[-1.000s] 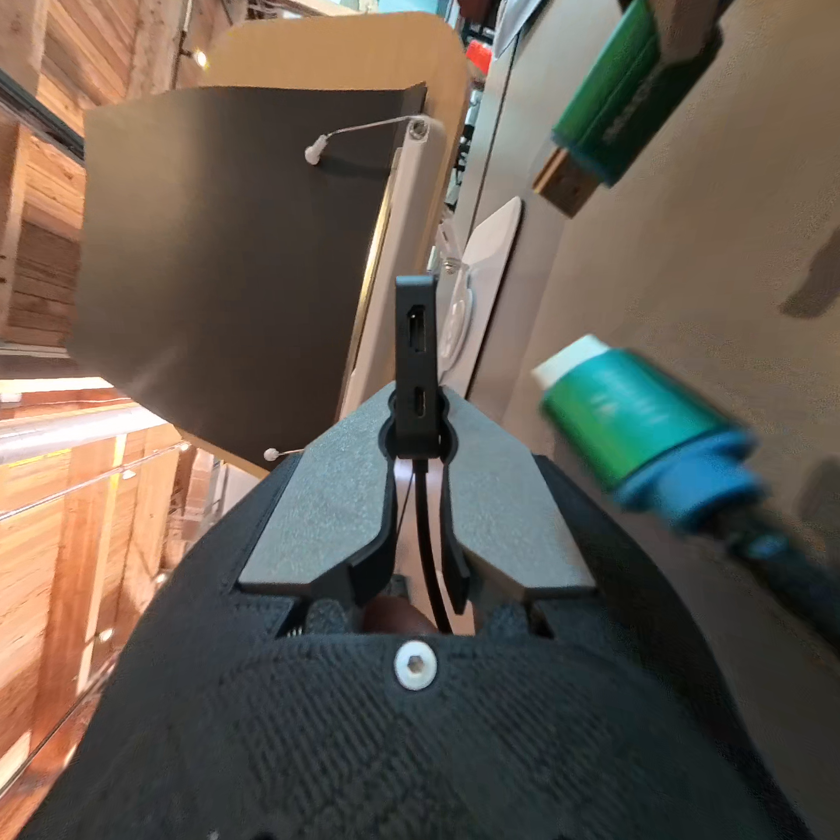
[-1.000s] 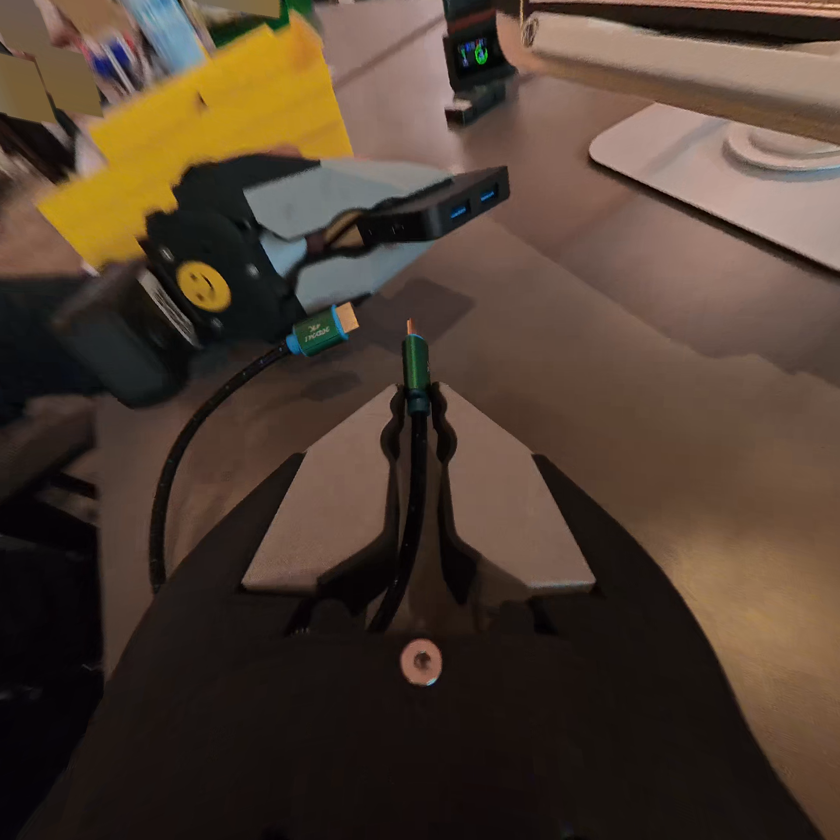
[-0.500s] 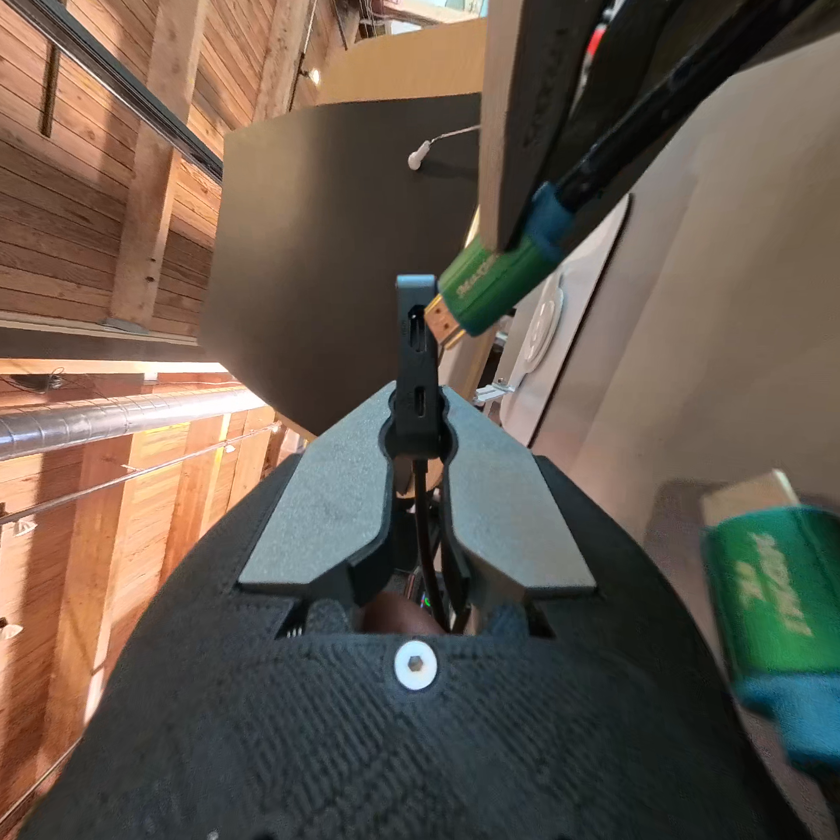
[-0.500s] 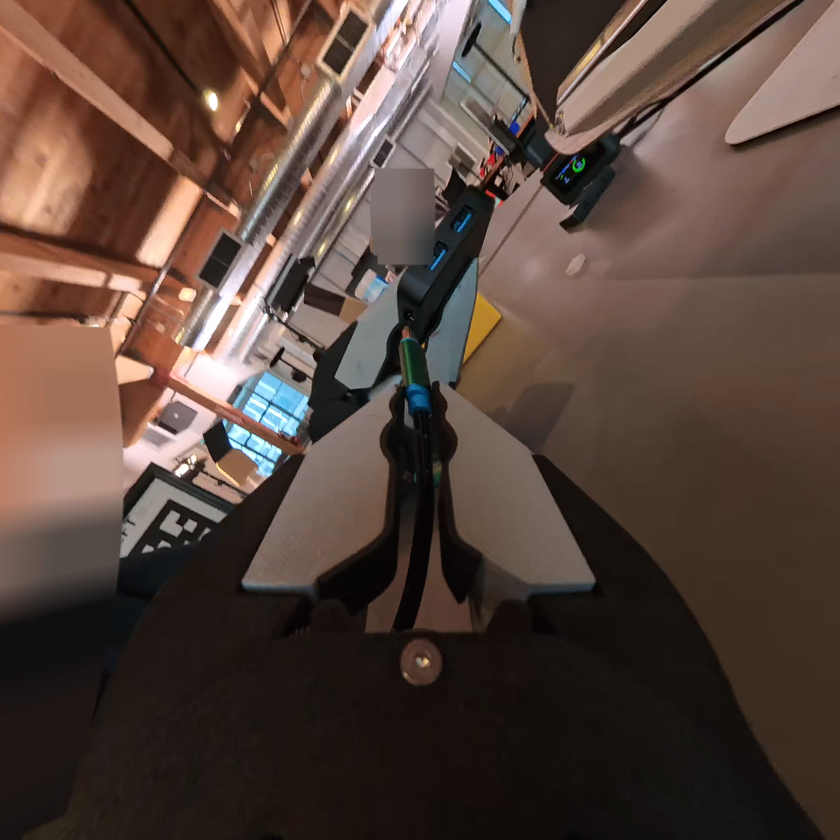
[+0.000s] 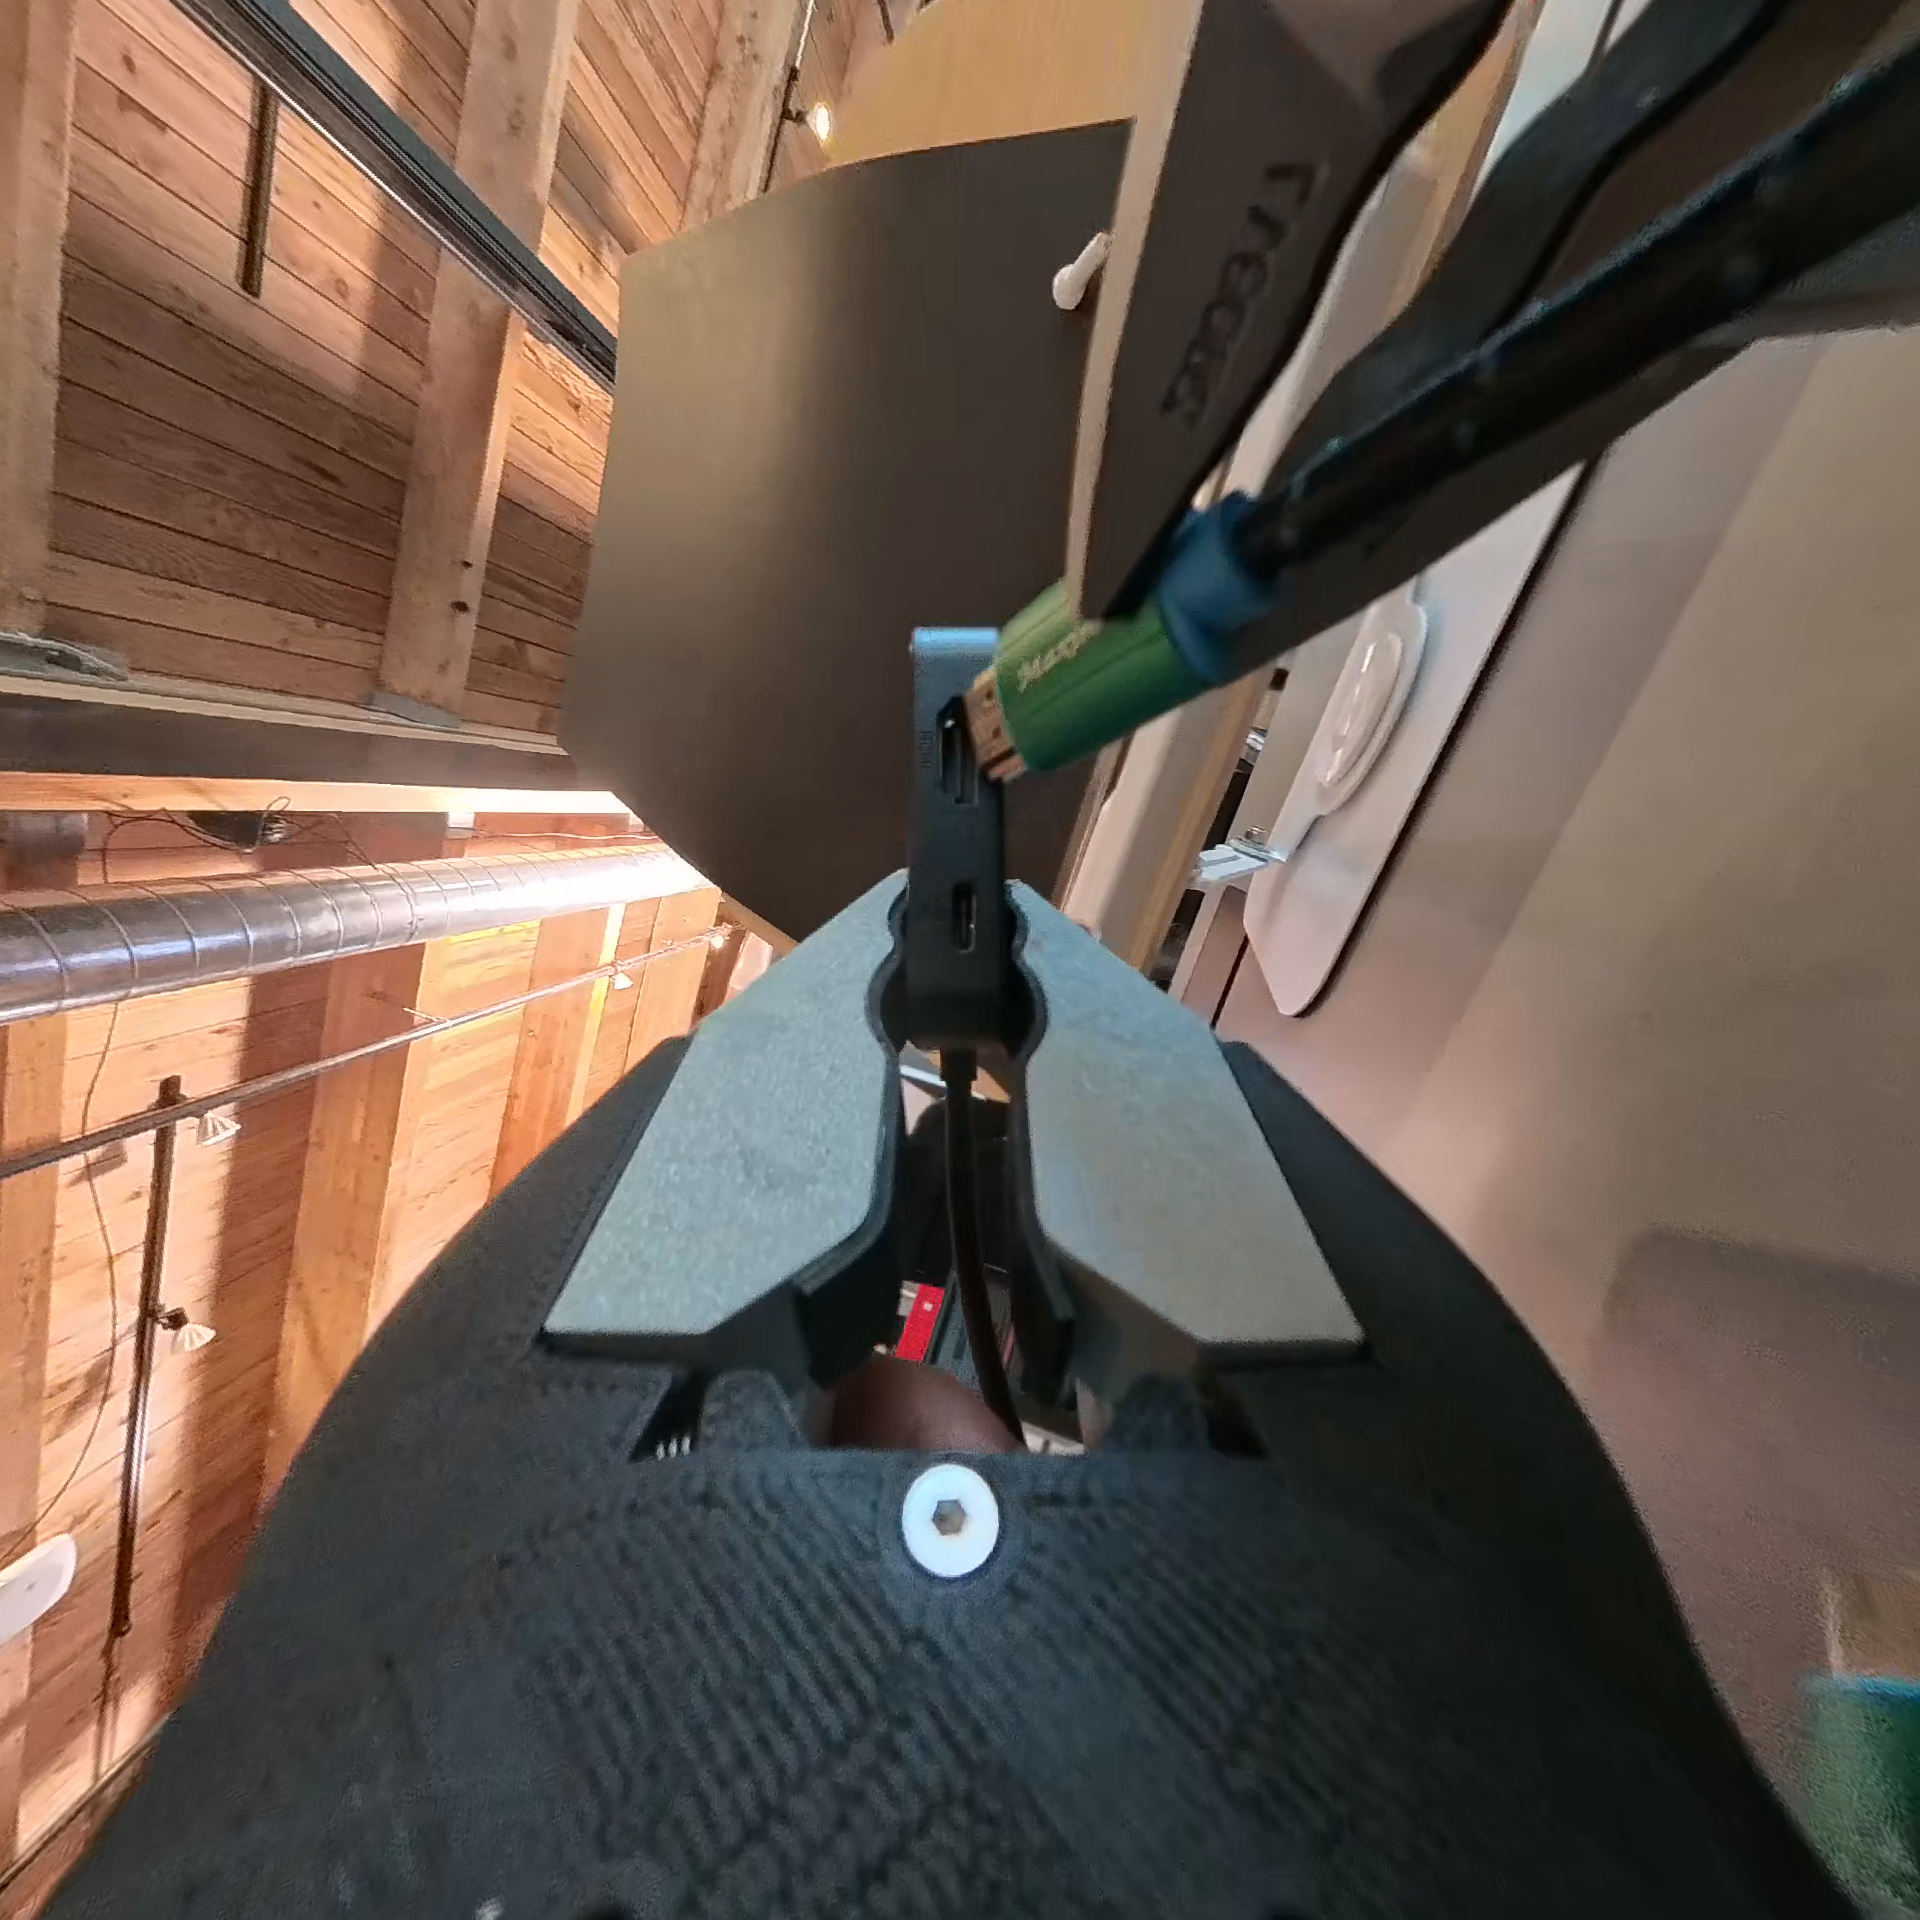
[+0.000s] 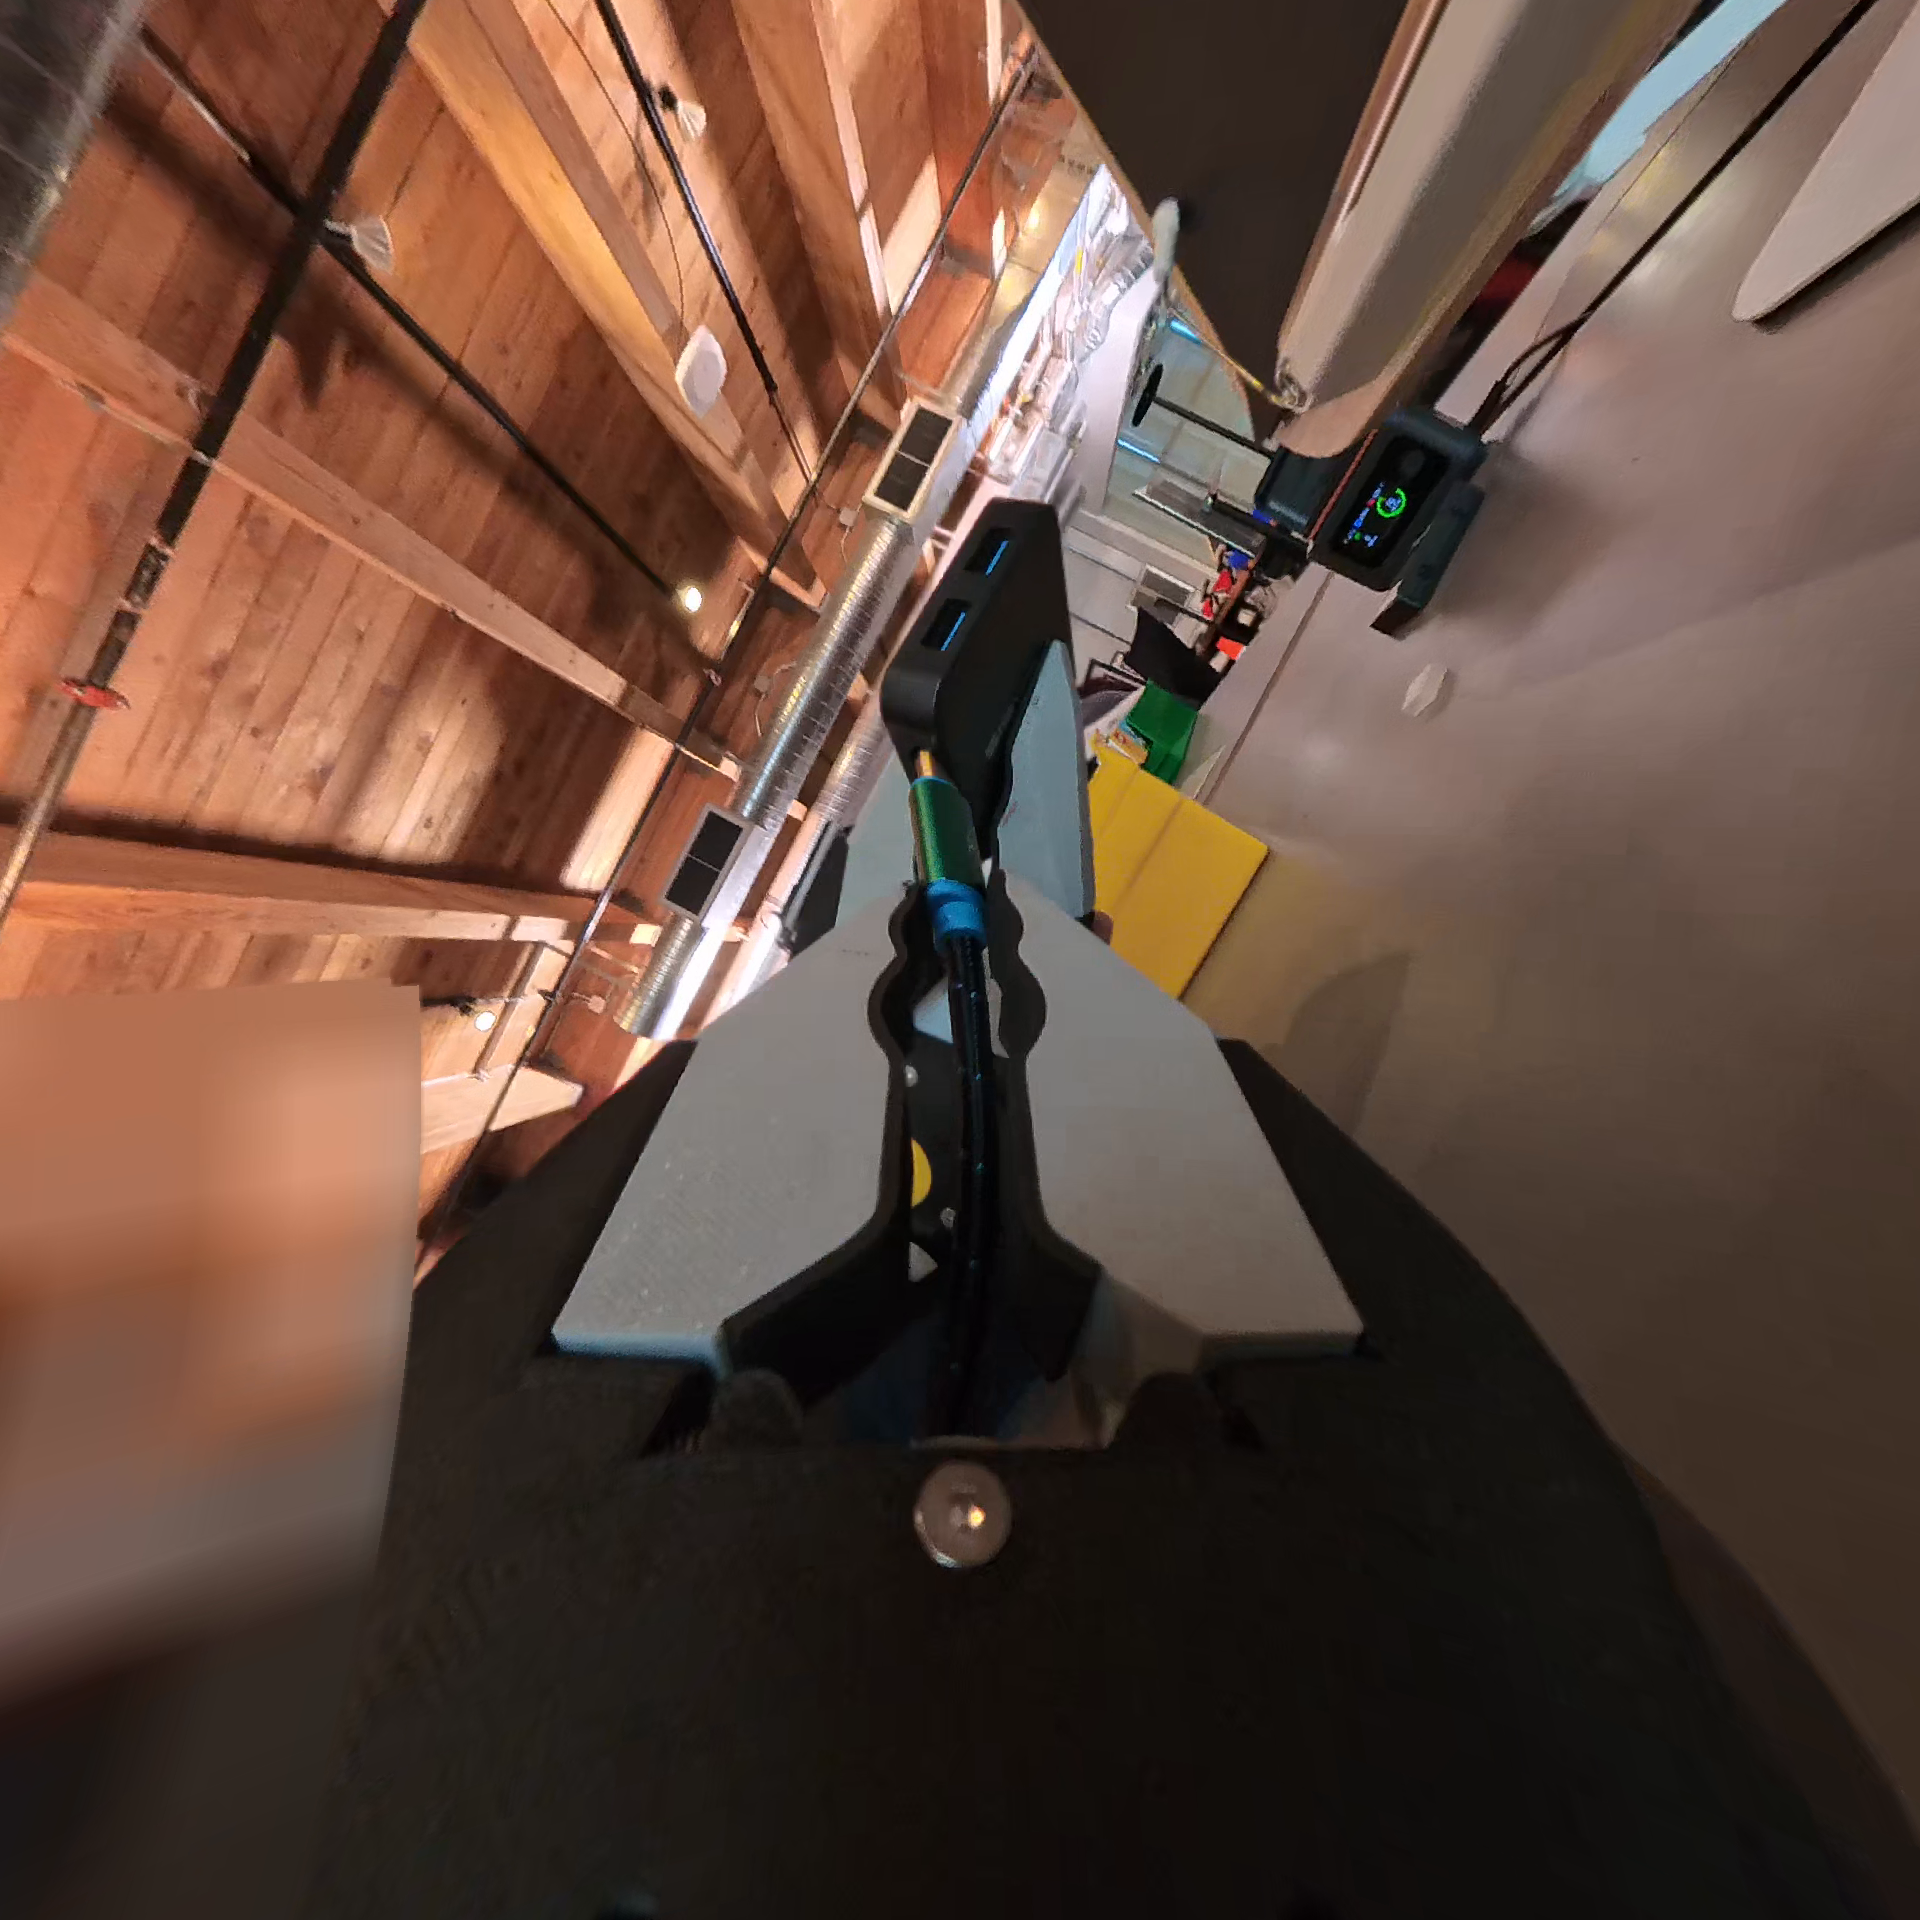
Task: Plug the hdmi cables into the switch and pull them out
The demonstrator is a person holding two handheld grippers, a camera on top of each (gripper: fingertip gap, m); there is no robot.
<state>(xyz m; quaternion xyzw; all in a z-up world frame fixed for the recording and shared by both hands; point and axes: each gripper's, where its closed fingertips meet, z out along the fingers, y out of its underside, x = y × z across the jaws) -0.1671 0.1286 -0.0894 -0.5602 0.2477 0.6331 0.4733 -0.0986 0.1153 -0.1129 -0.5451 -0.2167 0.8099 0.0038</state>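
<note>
My left gripper (image 5: 954,966) is shut on a slim black switch (image 5: 956,831), held on edge in the air with its ports facing me. My right gripper (image 6: 956,914) is shut on a green HDMI plug (image 6: 943,836) with a blue collar and a black braided cable. In the left wrist view the plug (image 5: 1081,691) comes in from the upper right, its gold tip at the switch's upper port. In the right wrist view the switch (image 6: 971,644) is just beyond the plug, the gold tip at its edge. How deep the tip sits I cannot tell.
A second green HDMI plug (image 5: 1870,1766) lies blurred on the brown table (image 5: 1662,1039) at the lower right. A monitor with a white base (image 5: 1351,790) stands behind. A small device with a lit screen (image 6: 1382,514) and a yellow box (image 6: 1174,873) sit on the table. My right fingertips sit around 8 cm from my left ones.
Both grippers have tilted up off the table and come together. The right gripper has brought the green plug from apart to the switch's upper port. The second plug has slid to the lower right.
</note>
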